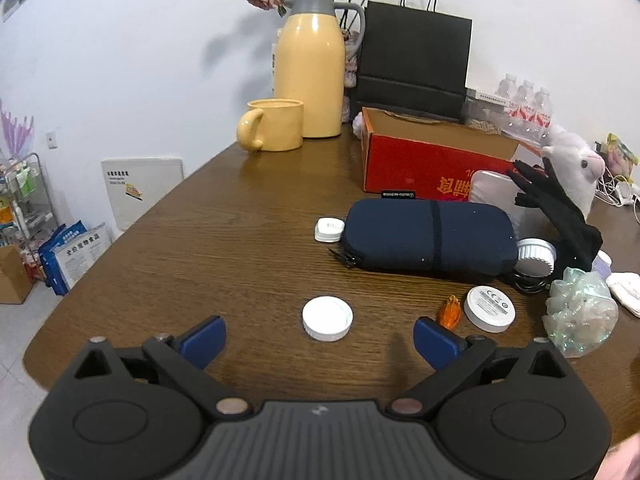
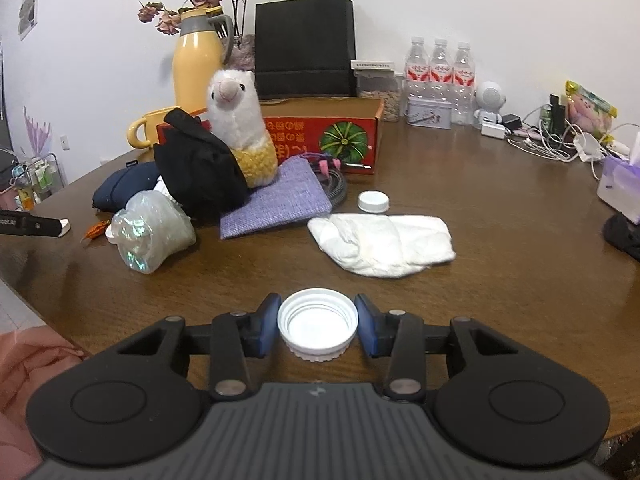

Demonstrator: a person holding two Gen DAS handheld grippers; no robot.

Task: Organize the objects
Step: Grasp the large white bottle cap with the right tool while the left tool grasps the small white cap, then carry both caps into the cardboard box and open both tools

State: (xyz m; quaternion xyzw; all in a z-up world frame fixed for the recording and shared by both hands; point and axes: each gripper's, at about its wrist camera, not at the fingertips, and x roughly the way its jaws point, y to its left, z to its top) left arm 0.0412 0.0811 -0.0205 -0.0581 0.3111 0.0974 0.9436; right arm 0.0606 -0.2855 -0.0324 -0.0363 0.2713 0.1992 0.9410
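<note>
Nearest your right-hand camera, the right gripper (image 2: 317,325) has its two blue pads pressed against the sides of a white ribbed plastic jar lid (image 2: 317,323), which lies open side up on the brown wooden table (image 2: 500,240). The lid is clamped between the pads.

Beyond it lies a crumpled white cloth (image 2: 384,245), and past that a second, smaller white cap (image 2: 373,201) sits alone on the wood. To the left you see a lilac woven pouch (image 2: 276,200) with a white plush alpaca (image 2: 240,120) standing on it, a black glove (image 2: 200,172) leaning against the toy, and an iridescent clear plastic bundle (image 2: 150,232) in front of the glove. Behind them stands a red cardboard box (image 2: 340,136).

Your left gripper (image 1: 320,334) has its blue-padded fingers spread wide with nothing held. A white round plastic cap (image 1: 327,318) lies closed side up on the table between the tips, touching neither. Just to the right of the right-hand fingertip lie a small orange translucent piece (image 1: 451,312) and a flat white disc with a printed label (image 1: 490,308). Farther out rests a navy blue zipped fabric case (image 1: 428,236) with a small white square device (image 1: 329,229) just beside its left end. At the back stand a pale yellow ceramic mug (image 1: 272,125) and a yellow thermos jug with a grey collar (image 1: 310,64).
</note>
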